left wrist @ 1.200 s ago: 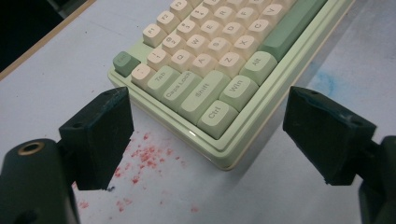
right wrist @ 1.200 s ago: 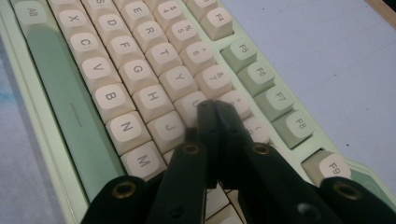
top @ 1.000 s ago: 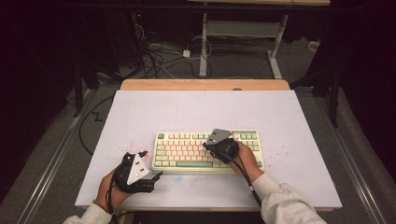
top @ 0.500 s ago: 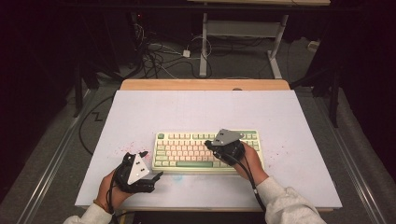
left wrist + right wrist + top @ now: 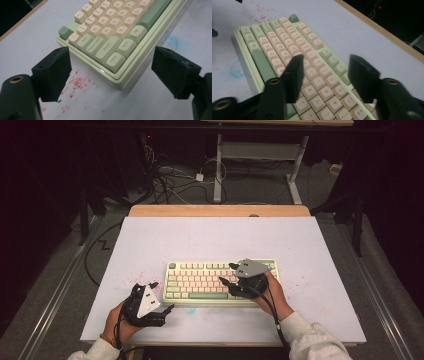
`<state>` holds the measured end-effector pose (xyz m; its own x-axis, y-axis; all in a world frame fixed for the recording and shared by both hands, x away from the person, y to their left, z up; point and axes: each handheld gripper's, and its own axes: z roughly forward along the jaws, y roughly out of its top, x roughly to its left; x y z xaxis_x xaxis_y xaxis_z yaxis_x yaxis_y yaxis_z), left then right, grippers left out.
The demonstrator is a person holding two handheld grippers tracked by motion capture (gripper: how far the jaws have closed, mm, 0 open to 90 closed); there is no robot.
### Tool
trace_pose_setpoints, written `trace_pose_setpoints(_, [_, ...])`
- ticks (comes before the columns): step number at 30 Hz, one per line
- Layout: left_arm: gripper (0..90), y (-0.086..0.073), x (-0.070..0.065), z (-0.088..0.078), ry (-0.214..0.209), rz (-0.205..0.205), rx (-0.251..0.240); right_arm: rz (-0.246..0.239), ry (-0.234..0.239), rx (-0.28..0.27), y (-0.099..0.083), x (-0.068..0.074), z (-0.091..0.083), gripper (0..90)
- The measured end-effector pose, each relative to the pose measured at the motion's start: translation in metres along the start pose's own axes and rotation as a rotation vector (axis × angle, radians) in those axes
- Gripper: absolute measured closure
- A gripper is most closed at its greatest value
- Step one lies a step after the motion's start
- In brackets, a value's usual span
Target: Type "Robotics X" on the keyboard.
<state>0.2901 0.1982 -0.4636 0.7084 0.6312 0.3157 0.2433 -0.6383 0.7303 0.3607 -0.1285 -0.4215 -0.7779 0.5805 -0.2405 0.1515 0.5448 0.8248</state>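
- While the right gripper (image 5: 324, 75), jaws just opened with nothing between them, hovers over the keyboard (image 5: 200, 281), lower one fingertip (image 5: 293, 75) squarely onto a single cap.
- Smooth, rounded plastic keys lie directly beneath those fingers.
- Left gripper (image 5: 110, 75) gapes empty; the glossy green corner sits just ahead between its pads.
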Motion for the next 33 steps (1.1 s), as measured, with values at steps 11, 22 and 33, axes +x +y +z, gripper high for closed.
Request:
trace_pose_setpoints(11, [15.8,0.001,0.000,0.000,-0.007,0.002,-0.003,-0.003,-0.027,-0.046,-0.001,0.004,-0.012,23.1])
trace_pose_setpoints(22, [15.8,0.001,0.000,-0.002,-0.005,0.001,-0.011,-0.017,-0.044,-0.061,-0.006,0.004,-0.025,21.6])
trace_pose_setpoints(33, [16.1,0.002,0.001,-0.003,-0.006,-0.002,-0.009,-0.036,-0.075,-0.060,-0.015,0.001,-0.039,21.7])
